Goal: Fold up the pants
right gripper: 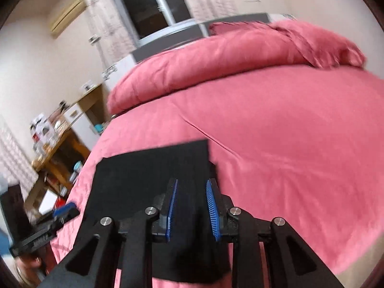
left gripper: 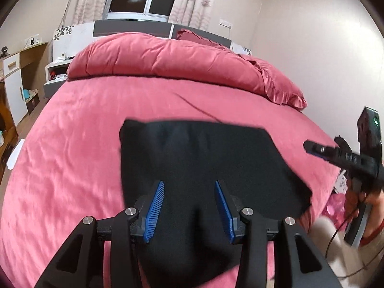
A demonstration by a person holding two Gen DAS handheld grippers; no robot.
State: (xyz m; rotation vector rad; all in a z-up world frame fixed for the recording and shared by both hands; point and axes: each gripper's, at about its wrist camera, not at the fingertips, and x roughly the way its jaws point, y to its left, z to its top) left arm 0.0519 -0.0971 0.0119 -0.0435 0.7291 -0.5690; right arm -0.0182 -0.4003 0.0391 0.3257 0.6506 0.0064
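Observation:
The black pants (left gripper: 204,163) lie folded into a rough rectangle on the pink bed sheet (left gripper: 72,156), near the bed's front edge. My left gripper (left gripper: 189,184) is open, its blue pads spread apart above the near part of the pants, holding nothing. My right gripper (right gripper: 192,182) is also open over the pants (right gripper: 148,172) in the right wrist view, with nothing between its pads. The right gripper also shows at the right edge of the left wrist view (left gripper: 312,147), beyond the pants' right side. The left gripper shows at the lower left of the right wrist view (right gripper: 64,210).
A rolled pink duvet (left gripper: 168,57) and a pillow (left gripper: 283,88) lie across the head of the bed. A wooden desk and white cabinet (left gripper: 14,91) stand left of the bed. A nightstand (left gripper: 56,72) is by the headboard. A wall runs along the right.

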